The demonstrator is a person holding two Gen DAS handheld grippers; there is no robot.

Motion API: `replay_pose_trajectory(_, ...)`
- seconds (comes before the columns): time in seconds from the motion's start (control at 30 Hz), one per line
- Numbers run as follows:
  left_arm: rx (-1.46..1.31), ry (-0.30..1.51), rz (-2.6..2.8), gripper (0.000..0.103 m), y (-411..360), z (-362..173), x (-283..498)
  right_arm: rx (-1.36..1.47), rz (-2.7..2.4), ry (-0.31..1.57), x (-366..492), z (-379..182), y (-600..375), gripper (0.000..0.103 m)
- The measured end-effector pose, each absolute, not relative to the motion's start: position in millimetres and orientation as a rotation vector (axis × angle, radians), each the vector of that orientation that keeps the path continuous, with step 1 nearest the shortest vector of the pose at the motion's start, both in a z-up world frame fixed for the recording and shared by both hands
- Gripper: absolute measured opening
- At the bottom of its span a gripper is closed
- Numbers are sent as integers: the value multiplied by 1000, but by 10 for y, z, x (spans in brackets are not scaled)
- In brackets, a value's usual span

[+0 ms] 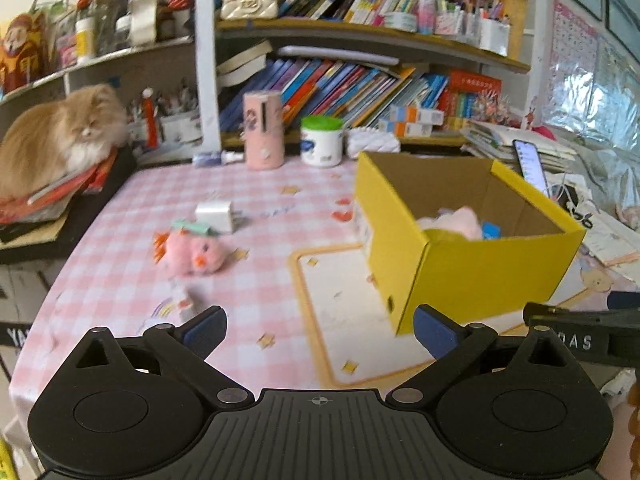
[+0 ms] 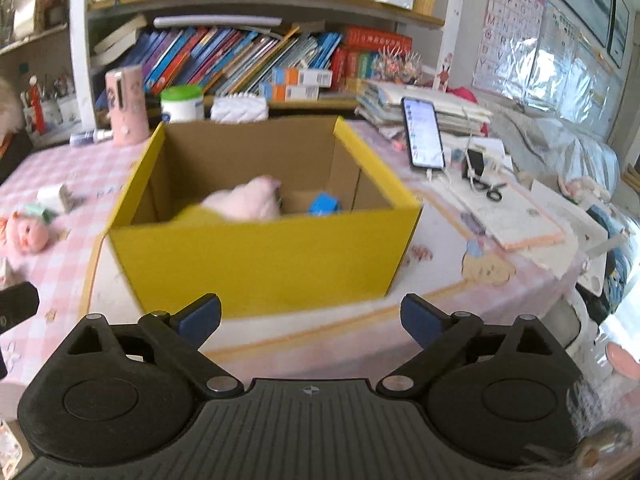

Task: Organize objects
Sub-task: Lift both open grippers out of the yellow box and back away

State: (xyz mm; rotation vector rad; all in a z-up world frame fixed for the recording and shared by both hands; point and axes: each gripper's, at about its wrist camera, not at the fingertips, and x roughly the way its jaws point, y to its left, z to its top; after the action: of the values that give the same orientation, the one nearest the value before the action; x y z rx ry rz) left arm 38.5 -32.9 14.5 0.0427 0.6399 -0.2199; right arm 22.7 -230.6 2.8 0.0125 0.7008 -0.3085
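A yellow cardboard box (image 1: 472, 268) stands open on the pink checked tablecloth (image 1: 256, 280); it fills the middle of the right wrist view (image 2: 260, 256). Inside lie a pink plush toy (image 2: 244, 202) and a small blue object (image 2: 324, 204). A pink plush chick (image 1: 192, 254) lies on the cloth left of the box, with a white charger plug (image 1: 216, 216) behind it and a small sticker piece (image 1: 184, 304) in front. My left gripper (image 1: 318, 330) is open and empty above the cloth. My right gripper (image 2: 310, 318) is open and empty in front of the box.
A fluffy cat (image 1: 60, 136) sits on books at the far left. A pink cylinder (image 1: 264, 130), a white jar (image 1: 322, 140) and bookshelves (image 1: 360, 80) line the back. A phone (image 2: 424, 132), scissors (image 2: 490, 190) and papers lie right of the box.
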Motion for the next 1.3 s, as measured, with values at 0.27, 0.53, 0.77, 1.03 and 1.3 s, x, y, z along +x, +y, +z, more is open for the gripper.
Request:
replay_pose_trajectory(0.27, 49, 687, -158, 101, -24, 30, 175, -8, -258, 757, 29, -119, -1900, 100)
replay_pose_trajectory(0.53, 75, 717, -116, 101, 212, -18, 35, -20, -192, 797, -61, -190, -1572, 103)
replay_pose_trajectory(0.77, 91, 734, -86, 101, 387, -57, -60, -38, -136, 821, -99, -237, -1317, 103)
replay_pose_trajectory(1.03, 104, 751, -50, 101, 549, -85, -143, -44, -92, 837, -103, -279, -1110, 103)
replay_pose_trajectory(1.3, 103, 762, -5, 101, 737, -104, -196, -60, -38, 845, -101, -309, -887, 103)
